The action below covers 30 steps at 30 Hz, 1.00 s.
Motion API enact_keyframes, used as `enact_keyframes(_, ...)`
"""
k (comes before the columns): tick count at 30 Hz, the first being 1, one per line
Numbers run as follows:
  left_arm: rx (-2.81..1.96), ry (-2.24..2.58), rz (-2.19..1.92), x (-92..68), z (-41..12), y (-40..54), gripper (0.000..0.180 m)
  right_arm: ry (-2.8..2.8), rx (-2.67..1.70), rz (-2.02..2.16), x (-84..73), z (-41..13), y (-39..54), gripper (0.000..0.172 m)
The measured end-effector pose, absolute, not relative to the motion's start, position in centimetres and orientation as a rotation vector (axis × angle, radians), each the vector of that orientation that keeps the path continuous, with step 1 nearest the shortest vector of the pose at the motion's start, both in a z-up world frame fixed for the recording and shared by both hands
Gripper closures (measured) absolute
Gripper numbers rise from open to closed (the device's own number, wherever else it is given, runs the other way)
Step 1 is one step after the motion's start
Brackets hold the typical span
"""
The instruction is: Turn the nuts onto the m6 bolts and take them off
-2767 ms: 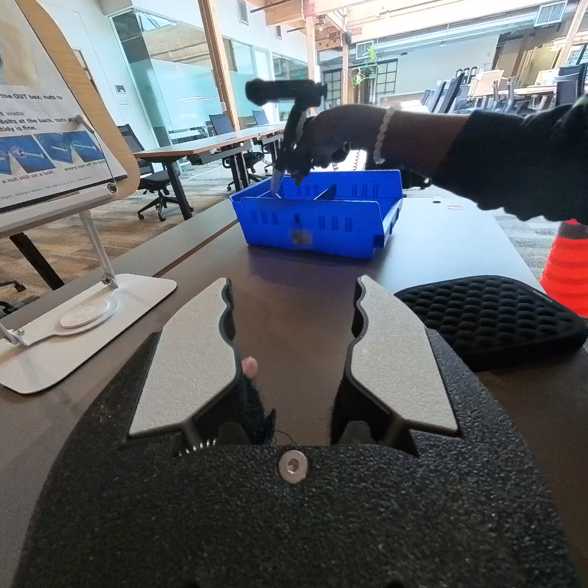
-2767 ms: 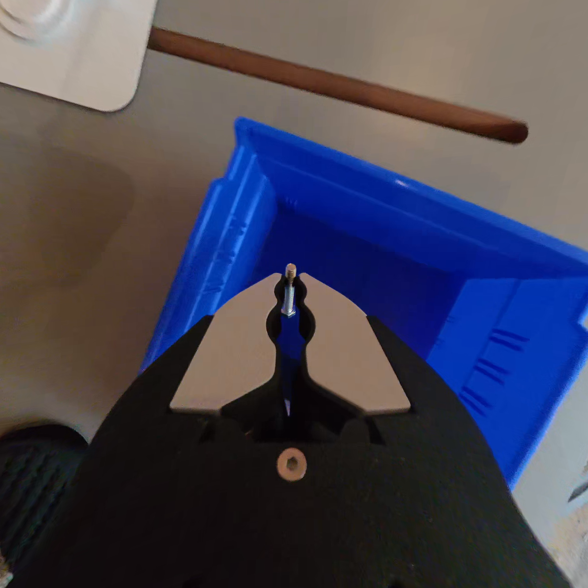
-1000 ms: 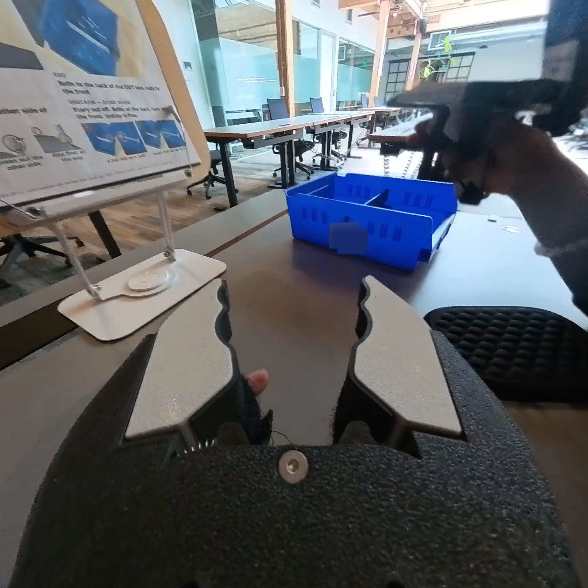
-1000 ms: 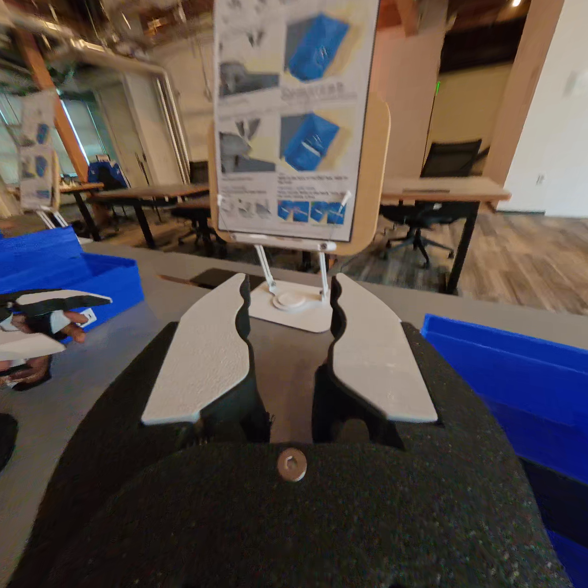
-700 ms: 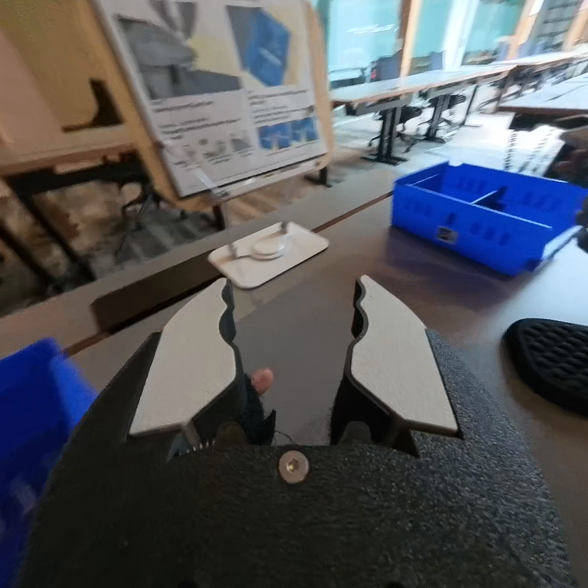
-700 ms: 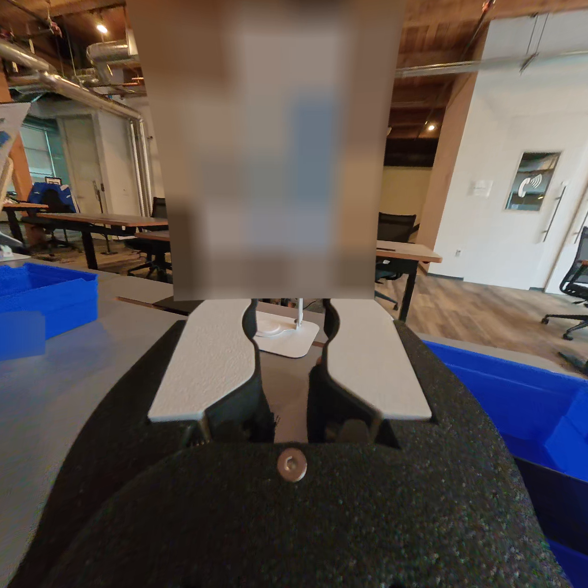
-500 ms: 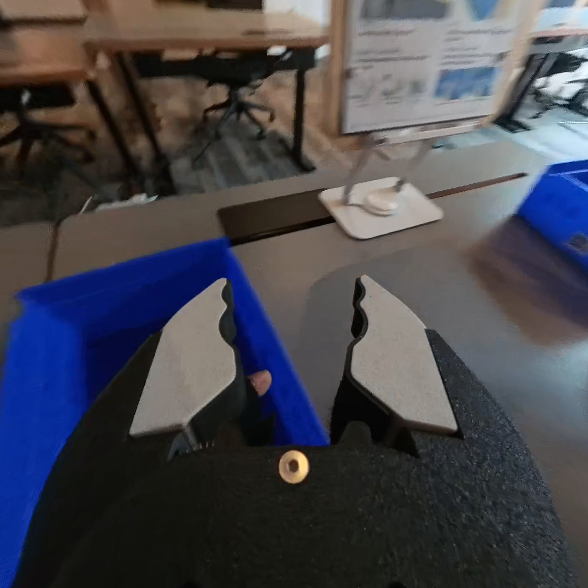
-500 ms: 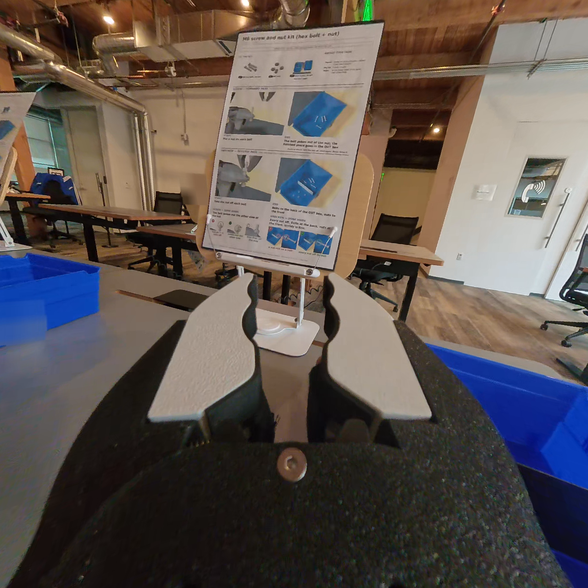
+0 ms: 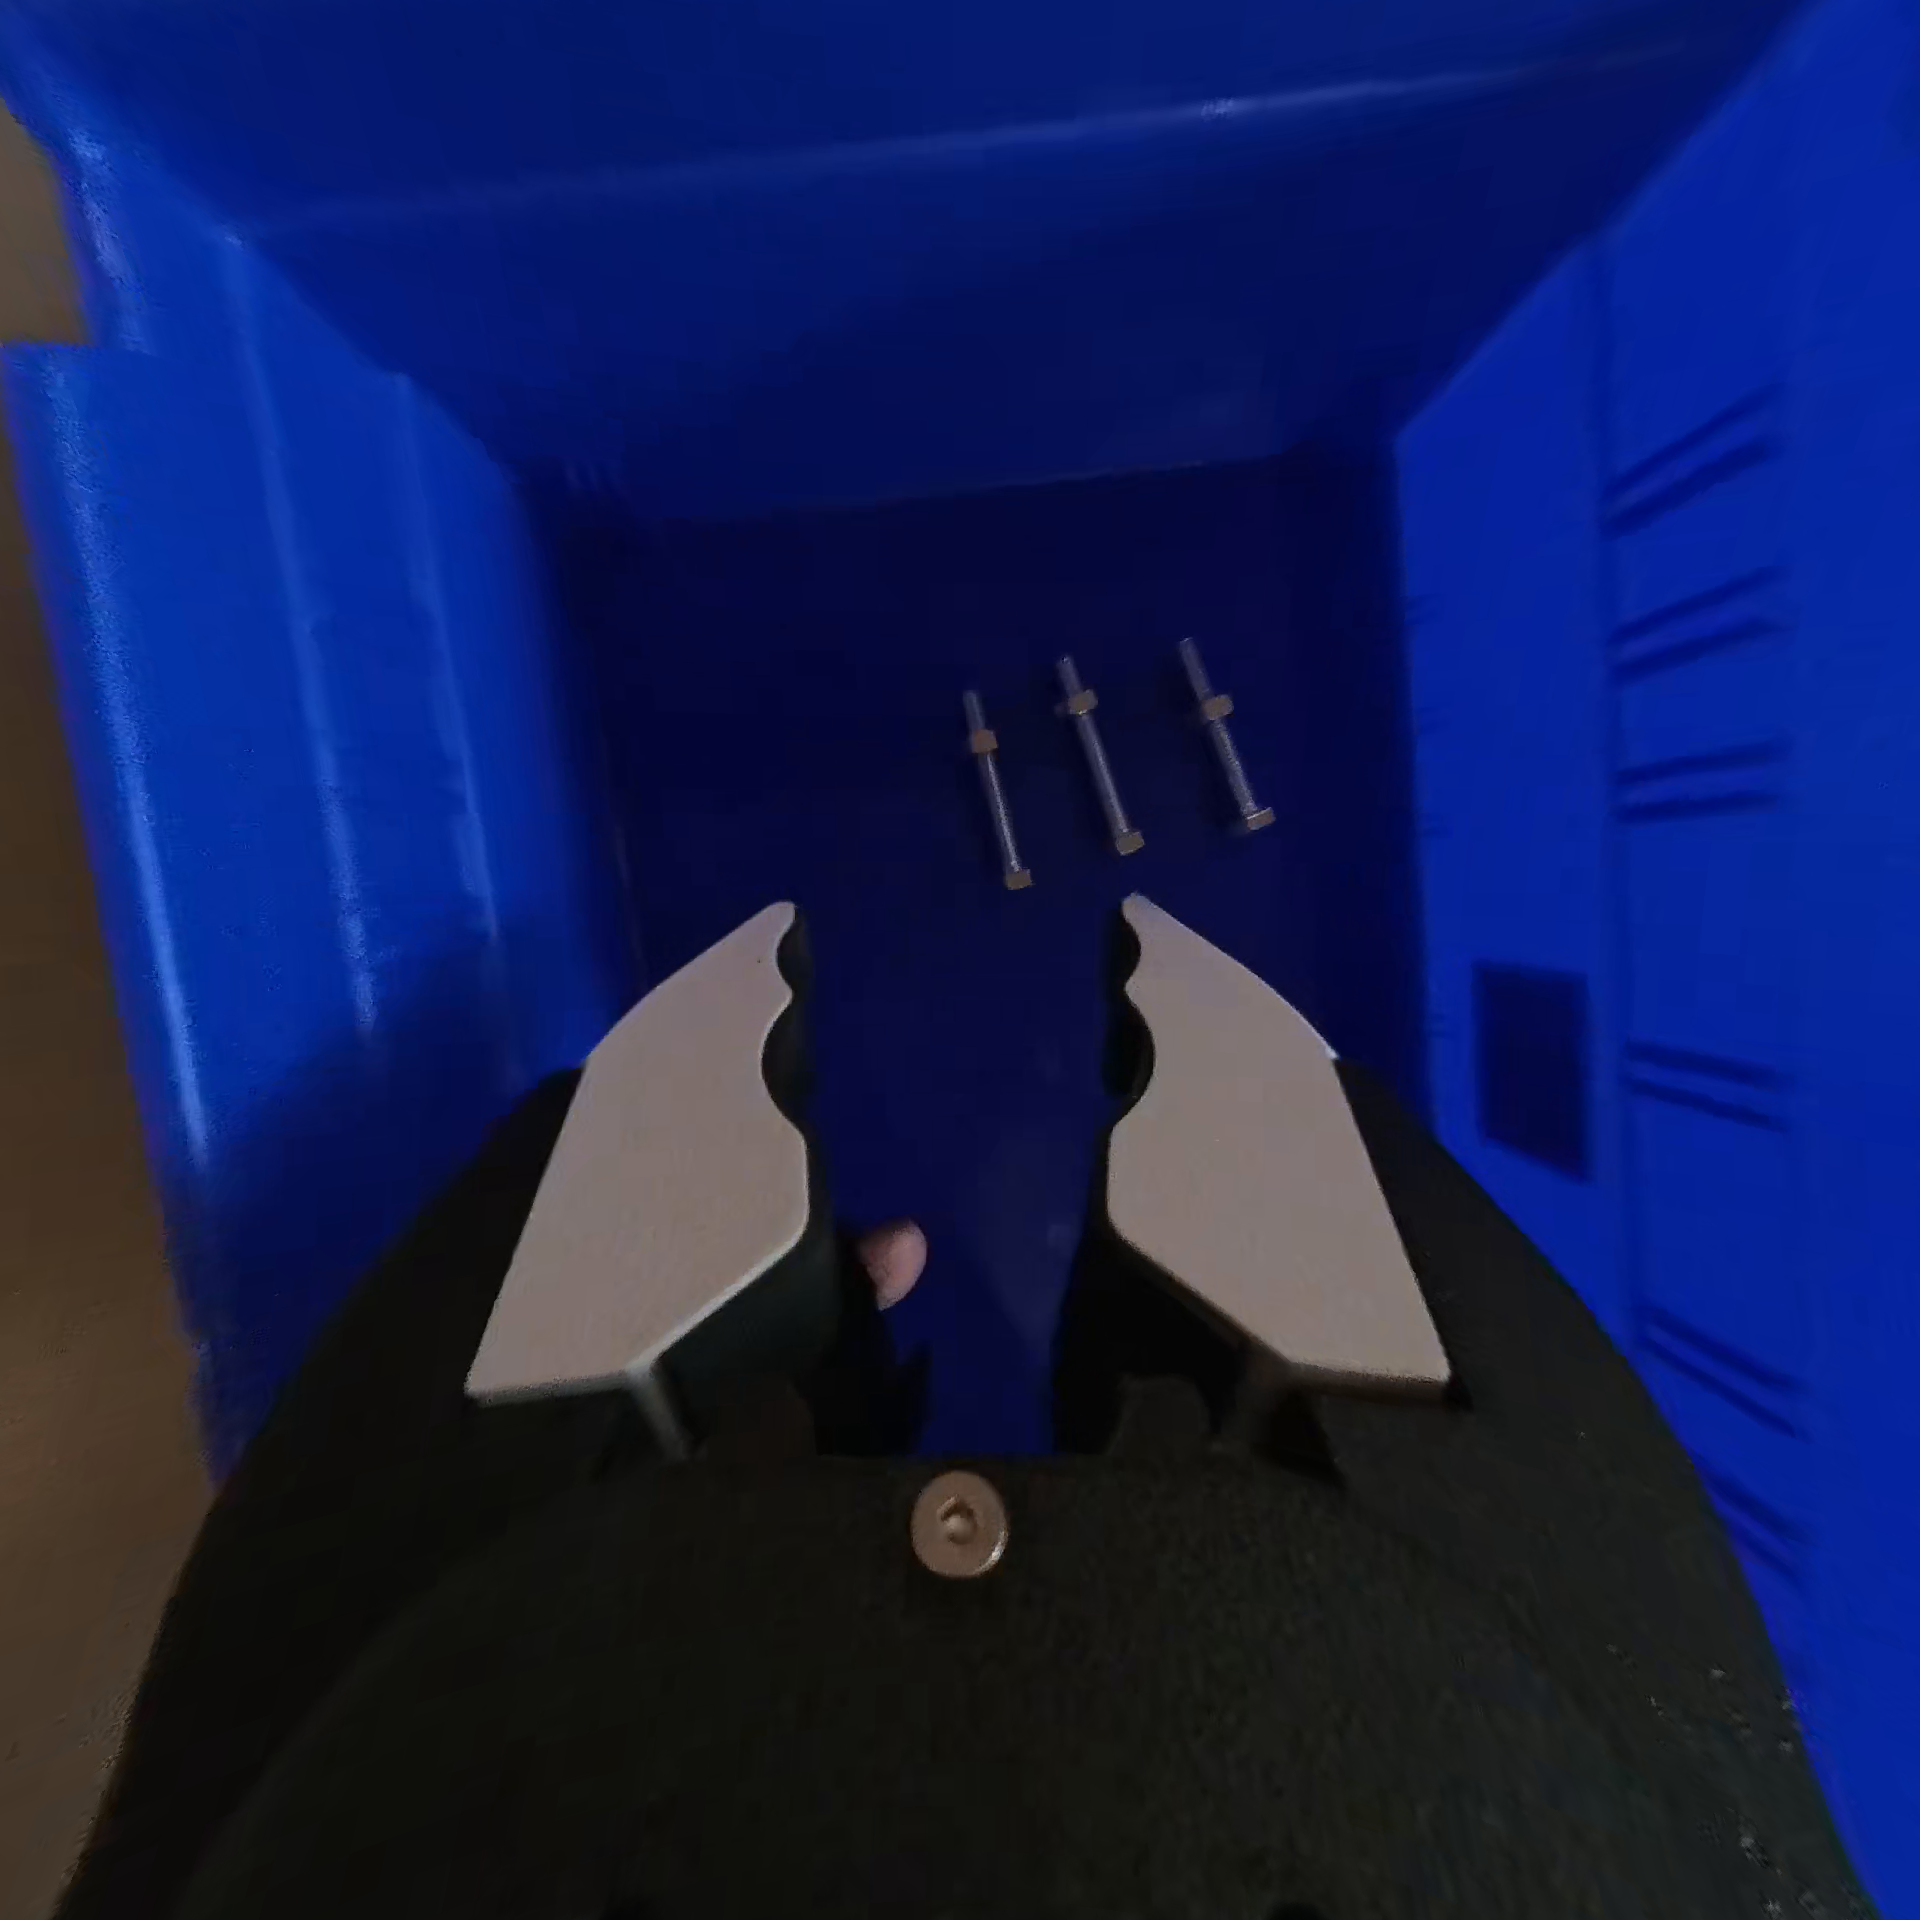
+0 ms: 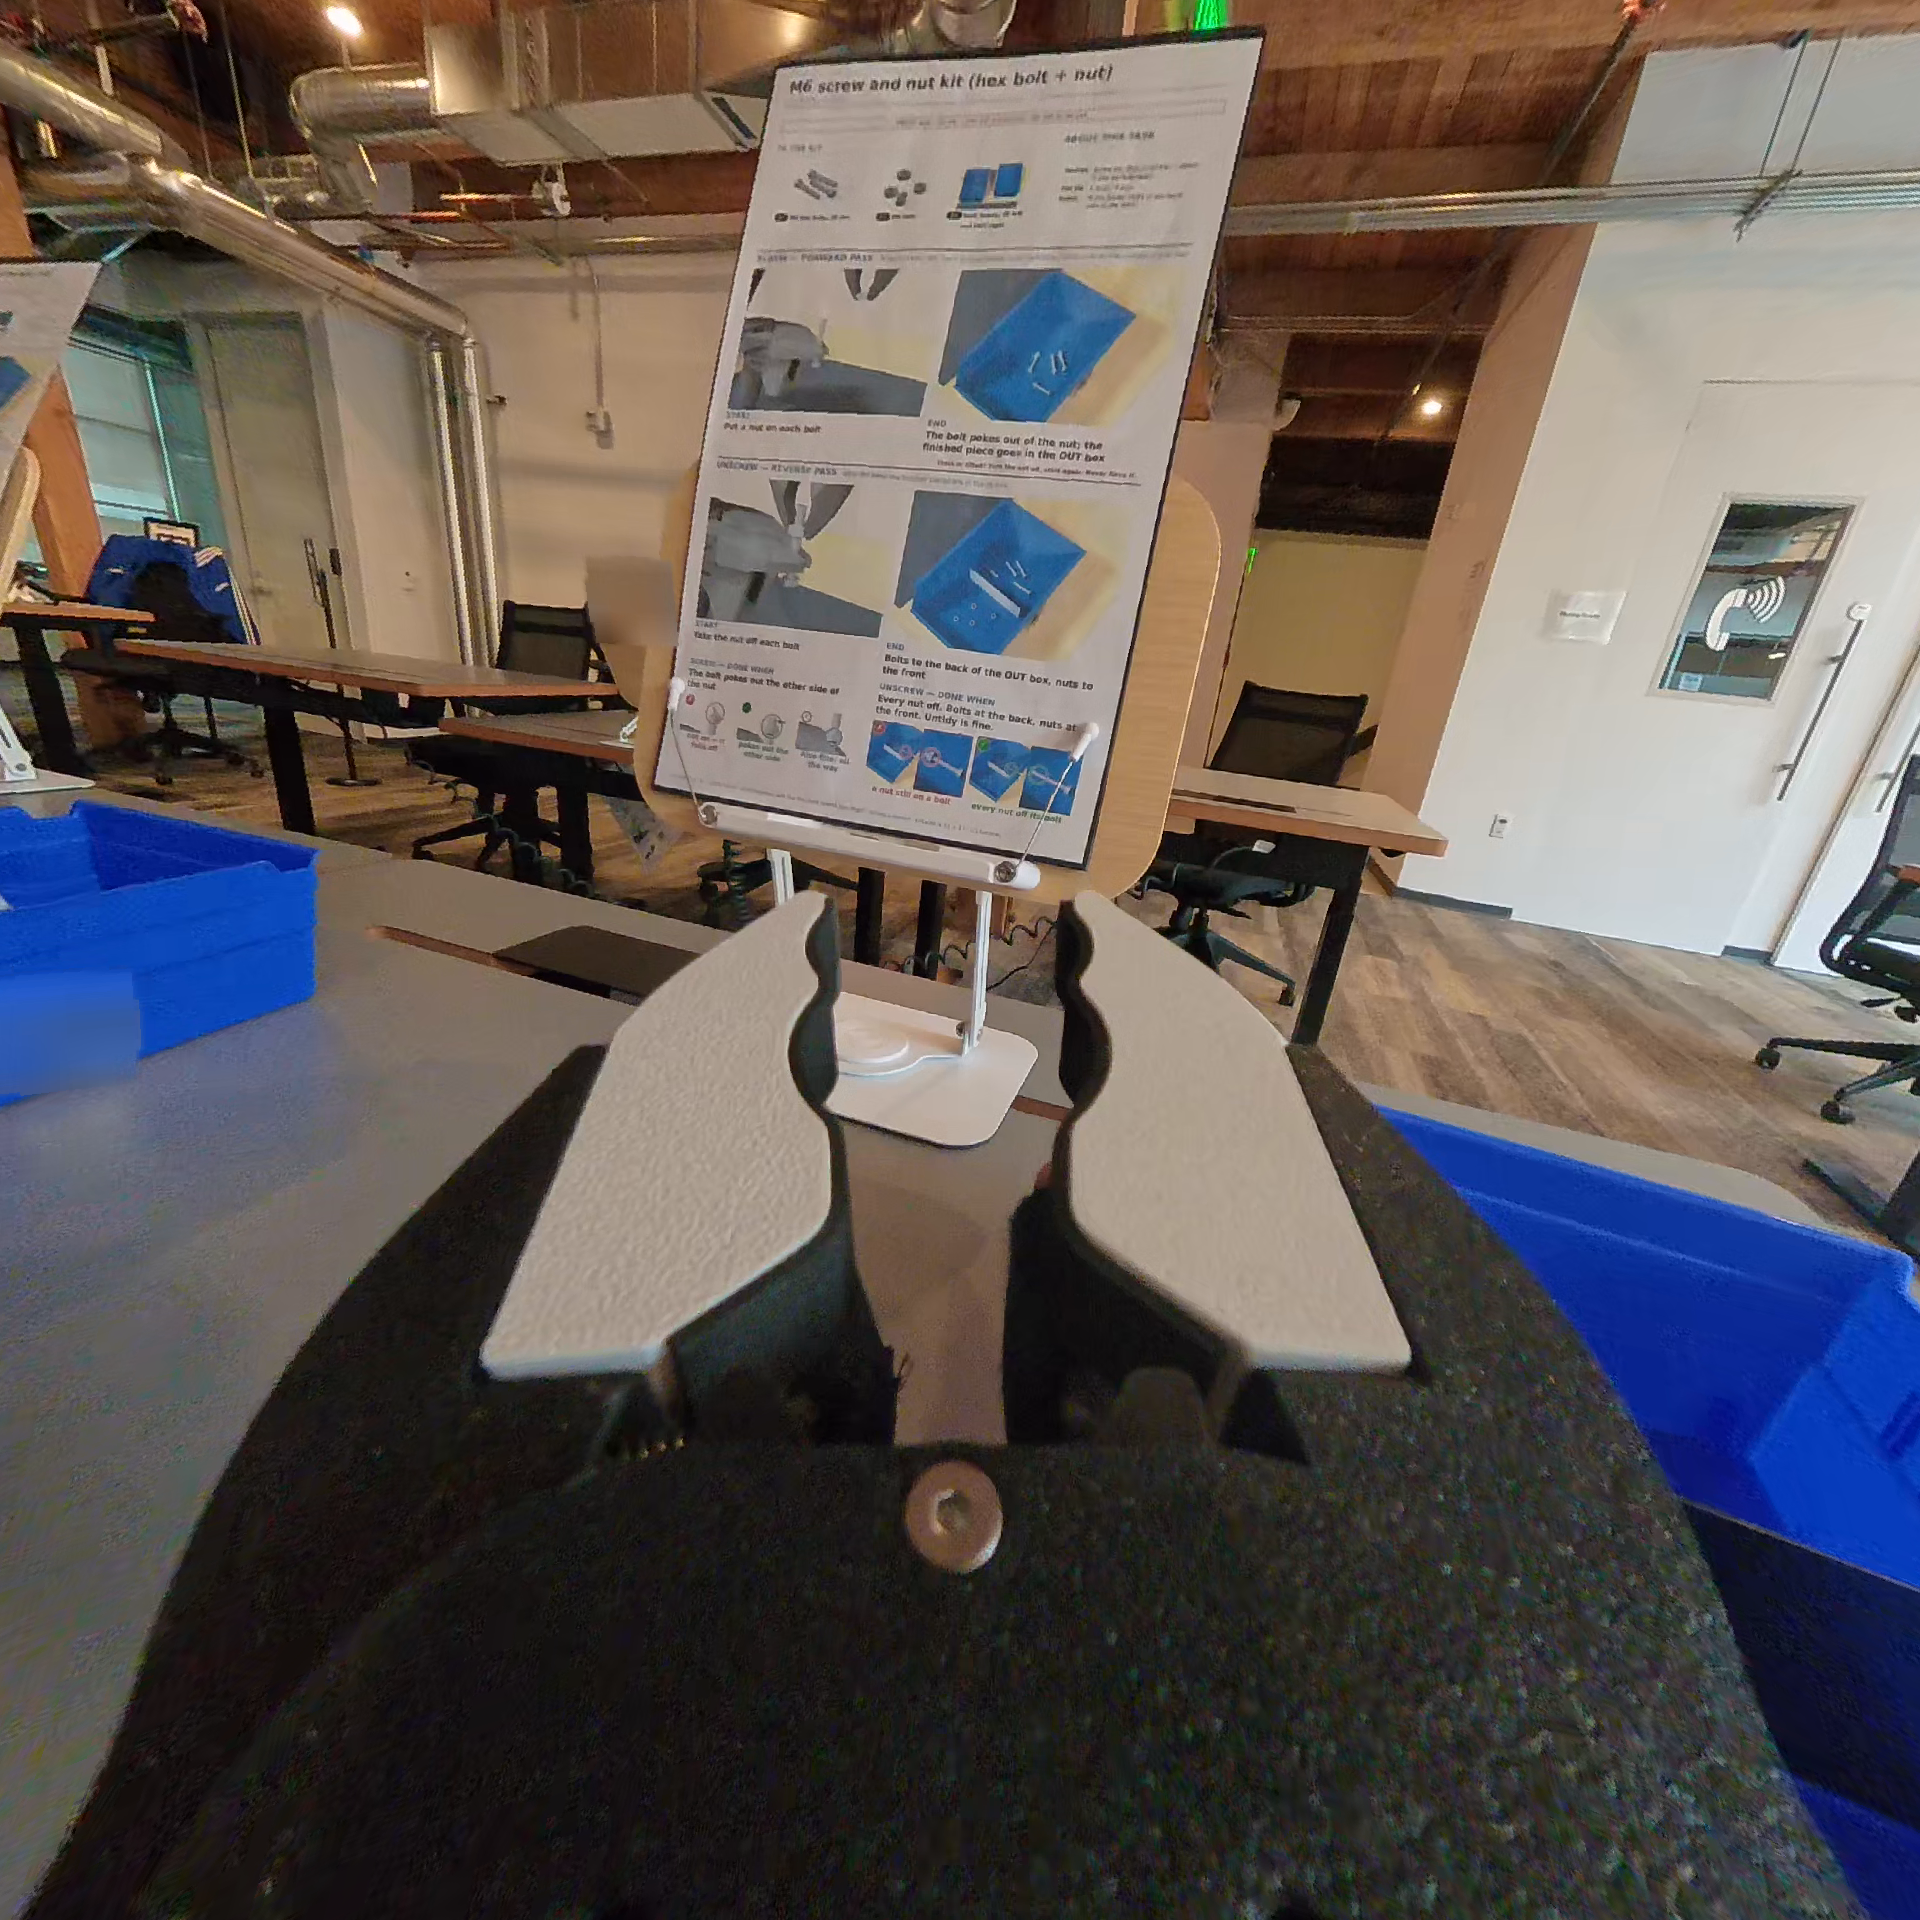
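Note:
In the left wrist view my left gripper (image 9: 961, 909) is open and empty, pointing down into a blue bin (image 9: 312, 727). Three bolts lie side by side on the bin floor just beyond the fingertips, each with a nut on its shank: the left bolt (image 9: 995, 792), the middle bolt (image 9: 1099, 756) and the right bolt (image 9: 1228, 740). My right gripper (image 10: 945, 914) is open and empty, held level above the grey table (image 10: 208, 1195) and facing an instruction sheet on a stand (image 10: 966, 468).
A second blue bin (image 10: 1662, 1299) sits low on the right in the right wrist view. A third blue bin (image 10: 156, 914) stands at the left on the table. The stand's white base (image 10: 935, 1081) is straight ahead. Office desks and chairs lie beyond the table. Left tips to right tips: about 65 centimetres. Between my left fingertips and the middle bolt (image 9: 1099, 756) there is roughly 5 centimetres.
My left gripper swung left from the table and tipped down into the blue bin, its jaws narrowing somewhat. My right gripper let go of a bolt earlier, lifted level, and has held still lately.

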<state>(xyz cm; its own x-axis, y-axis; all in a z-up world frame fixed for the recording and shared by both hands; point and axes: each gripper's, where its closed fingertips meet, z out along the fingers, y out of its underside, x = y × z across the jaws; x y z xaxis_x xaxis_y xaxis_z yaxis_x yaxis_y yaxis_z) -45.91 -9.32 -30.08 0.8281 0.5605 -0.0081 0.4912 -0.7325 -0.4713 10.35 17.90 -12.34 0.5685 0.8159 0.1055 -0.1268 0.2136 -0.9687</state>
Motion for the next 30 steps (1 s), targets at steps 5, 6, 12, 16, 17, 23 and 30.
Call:
enact_keyframes(5, -2.611, -0.794, 0.146, -45.8, -31.6, -8.3, 0.130, -0.723, -1.183, 0.724, 10.4, -12.4, 18.0, 0.132)
enact_keyframes(6, -2.617, -0.796, 0.140, -45.9, -31.8, -8.2, 0.133, -0.722, -1.182, 0.717, 10.4, -12.4, 18.1, 0.132)
enact_keyframes(12, -2.668, -0.796, 0.109, -45.8, -32.8, -7.7, 0.137, -0.726, -1.186, 0.703, 10.4, -12.5, 18.2, 0.132)
enact_keyframes(16, -2.700, -0.790, 0.088, -45.6, -33.5, -7.7, 0.138, -0.723, -1.184, 0.702, 10.4, -12.5, 18.3, 0.132)
enact_keyframes(17, -2.696, -0.790, 0.084, -45.7, -33.5, -7.7, 0.138, -0.723, -1.184, 0.701, 10.4, -12.5, 18.3, 0.132)
enact_keyframes(23, -2.732, -0.792, 0.110, -45.8, -34.1, -8.1, 0.143, -0.724, -1.184, 0.698, 10.4, -12.5, 18.3, 0.132)
enact_keyframes(30, -2.732, -0.790, 0.138, -46.1, -34.2, -8.1, 0.155, -0.724, -1.190, 0.689, 10.4, -12.6, 18.5, 0.131)
